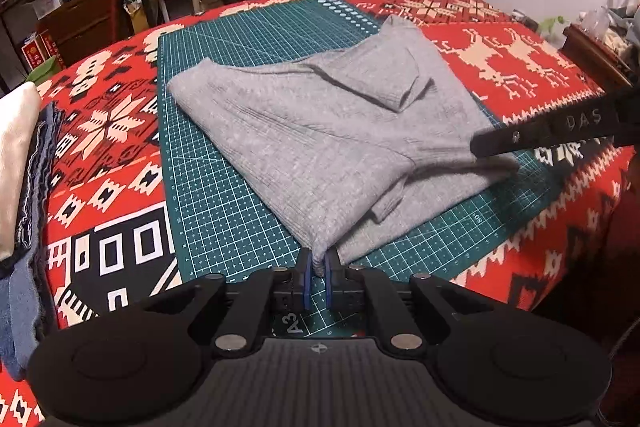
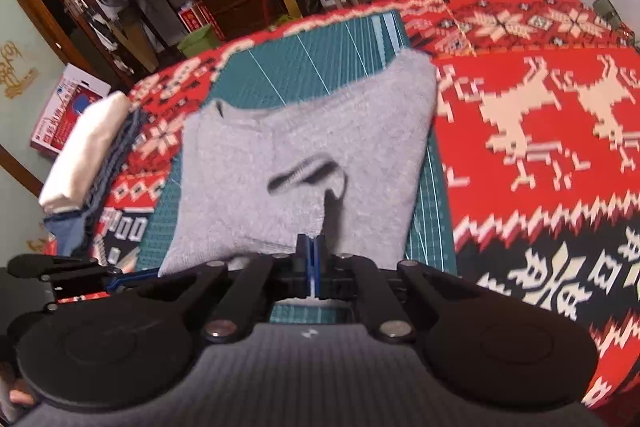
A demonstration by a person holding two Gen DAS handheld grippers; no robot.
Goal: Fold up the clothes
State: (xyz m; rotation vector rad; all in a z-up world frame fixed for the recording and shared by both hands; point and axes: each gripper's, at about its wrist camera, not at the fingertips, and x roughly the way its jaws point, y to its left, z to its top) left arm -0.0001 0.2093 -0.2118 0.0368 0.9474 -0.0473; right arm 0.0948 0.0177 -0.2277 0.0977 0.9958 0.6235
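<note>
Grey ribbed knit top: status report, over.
Left gripper shut on grey ribbed knit top. Right gripper shut on its near edge. Nothing obstructing.

Soft, even indoor light with faint shadows; the left wrist view is mostly sharp, the right wrist view smeared by motion blur ahead of the tool; both bend strongly at the edges.

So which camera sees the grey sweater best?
The left wrist view: the grey ribbed knit sweater is sharp there, its folds clear, a corner pinched in the left tongs. The right wrist view shows it blurred, its near edge behind the right tongs.
</note>
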